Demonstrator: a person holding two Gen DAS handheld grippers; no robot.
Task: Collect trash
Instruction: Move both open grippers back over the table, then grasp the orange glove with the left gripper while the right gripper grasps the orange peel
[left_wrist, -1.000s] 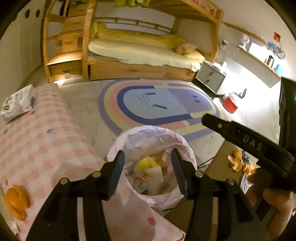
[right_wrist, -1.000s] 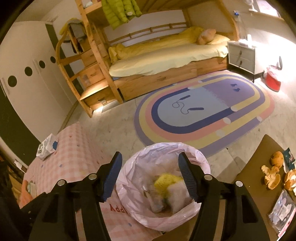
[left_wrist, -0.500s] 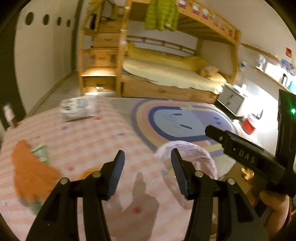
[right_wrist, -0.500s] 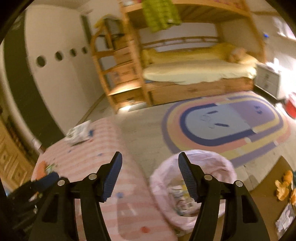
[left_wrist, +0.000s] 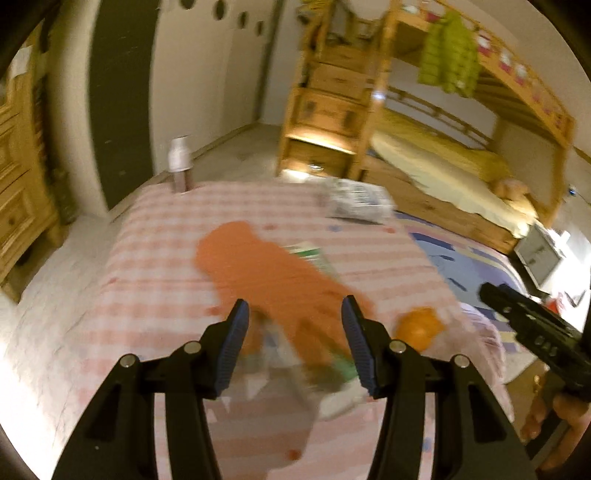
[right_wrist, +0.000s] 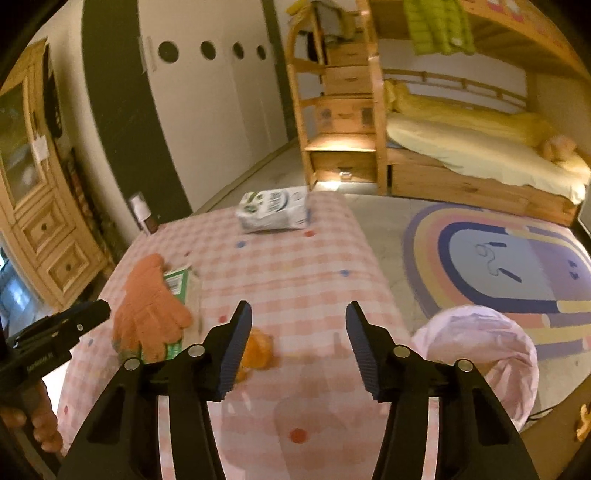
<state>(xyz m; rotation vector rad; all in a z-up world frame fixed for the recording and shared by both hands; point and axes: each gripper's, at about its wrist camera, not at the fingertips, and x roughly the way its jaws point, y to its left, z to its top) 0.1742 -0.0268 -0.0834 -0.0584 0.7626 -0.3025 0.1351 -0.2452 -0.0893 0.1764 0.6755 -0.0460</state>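
An orange glove (left_wrist: 273, 273) lies on a green-and-white carton (left_wrist: 314, 256) on the pink checked tablecloth (left_wrist: 155, 258); both show in the right wrist view, glove (right_wrist: 147, 306), carton (right_wrist: 181, 284). A piece of orange peel (left_wrist: 419, 326) (right_wrist: 256, 350) lies nearby. My left gripper (left_wrist: 293, 332) is open and empty above the glove's near end. My right gripper (right_wrist: 297, 339) is open and empty over the cloth, right of the peel. The bin with a pink bag (right_wrist: 480, 354) stands at the table's right.
A white tissue pack (right_wrist: 275, 212) (left_wrist: 356, 199) lies at the table's far edge. A small bottle (left_wrist: 180, 162) stands at the far left corner. A striped rug (right_wrist: 498, 266), bunk bed (right_wrist: 480, 147) and wooden cabinet (right_wrist: 37, 206) surround the table.
Both grippers swung left from above the bin to above the table. The glove, carton and peel came into view; the bin slid to the right edge. Both stayed open.
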